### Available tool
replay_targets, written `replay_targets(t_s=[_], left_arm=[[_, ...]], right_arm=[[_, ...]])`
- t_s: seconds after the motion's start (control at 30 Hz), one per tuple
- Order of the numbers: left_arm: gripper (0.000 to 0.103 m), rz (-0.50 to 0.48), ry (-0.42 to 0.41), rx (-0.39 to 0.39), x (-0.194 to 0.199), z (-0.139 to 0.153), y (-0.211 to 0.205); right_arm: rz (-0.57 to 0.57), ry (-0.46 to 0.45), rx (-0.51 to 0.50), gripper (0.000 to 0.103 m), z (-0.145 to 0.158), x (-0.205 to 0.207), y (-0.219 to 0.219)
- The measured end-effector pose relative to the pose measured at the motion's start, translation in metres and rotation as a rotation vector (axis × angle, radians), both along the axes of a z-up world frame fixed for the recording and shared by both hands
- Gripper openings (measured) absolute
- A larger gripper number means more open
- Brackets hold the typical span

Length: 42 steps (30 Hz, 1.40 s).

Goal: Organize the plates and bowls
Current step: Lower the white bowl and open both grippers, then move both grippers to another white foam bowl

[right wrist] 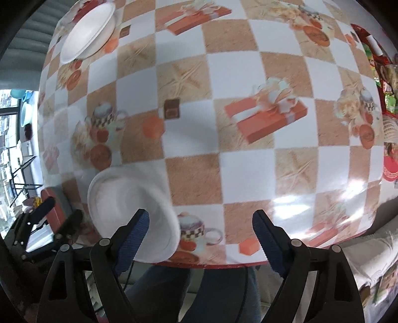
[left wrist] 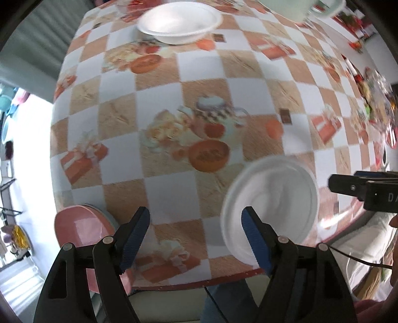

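- left gripper (left wrist: 196, 238): jaws wide apart, nothing between the blue pads, only the checked tablecloth (left wrist: 174, 174) under the gap
- white plate (left wrist: 271, 206) flat on the table, just past and to the right of the left gripper's right finger (left wrist: 256, 238), which overlaps its near rim in view; contact can't be told
- pink plate (left wrist: 79, 228) to the left of the left gripper, behind its left finger, hanging over the table edge, a bluish rim showing under it
- white bowl (left wrist: 180, 22) upright, far ahead of the left gripper, well apart
- pale green vessel (left wrist: 296, 8) at far top right, cut off by the frame
- right gripper (right wrist: 201, 238): jaws wide, empty, cloth below
- same white plate (right wrist: 131, 213) sits left of the right gripper, partly behind its left finger (right wrist: 131, 238); near table edge
- white bowl (right wrist: 87, 32) far ahead-left of the right gripper
- writing: on the other gripper's black body at right of the left view, letters "DA" (left wrist: 391, 197), rest cut off; blurred, no other text readable
- person's legs in blue trousers (right wrist: 219, 293) below the table edge
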<state>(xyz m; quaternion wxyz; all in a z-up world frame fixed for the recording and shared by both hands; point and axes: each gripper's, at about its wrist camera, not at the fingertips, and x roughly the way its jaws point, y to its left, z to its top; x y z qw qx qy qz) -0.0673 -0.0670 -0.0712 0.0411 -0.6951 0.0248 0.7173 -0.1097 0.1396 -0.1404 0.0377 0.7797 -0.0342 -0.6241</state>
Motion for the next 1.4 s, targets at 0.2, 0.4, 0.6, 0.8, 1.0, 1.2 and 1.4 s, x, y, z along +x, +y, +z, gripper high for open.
replay_targets(t_s=[0.2, 0.4, 0.6, 0.8, 1.0, 1.2, 1.4], left_arm=[[0.079, 0.086, 0.026, 0.008, -0.031, 0.011, -0.026], [0.079, 0.140, 0.078, -0.010, -0.073, 0.024, -0.032], [0.079, 0.187, 0.109, -0.020, -0.112, 0.027, -0.041], [0.079, 0.207, 0.128, -0.034, -0.148, 0.022, -0.045], [0.079, 0.250, 0.148, -0.041, -0.182, 0.011, -0.051], [0.079, 0.285, 0.193, -0.097, -0.217, 0.004, -0.056], [0.079, 0.253, 0.212, -0.123, -0.247, -0.007, -0.054]], right_arm=[[0.027, 0.048, 0.016, 0.086, 0.011, -0.033, -0.003], [0.061, 0.101, 0.011, 0.086, 0.021, -0.073, -0.013], [0.100, 0.143, -0.004, 0.086, 0.024, -0.114, -0.035], [0.119, 0.154, -0.017, 0.086, 0.015, -0.148, -0.058], [0.138, 0.184, -0.029, 0.086, 0.005, -0.180, -0.085], [0.126, 0.196, -0.038, 0.086, -0.008, -0.206, -0.103], [0.120, 0.201, -0.030, 0.086, -0.027, -0.223, -0.118]])
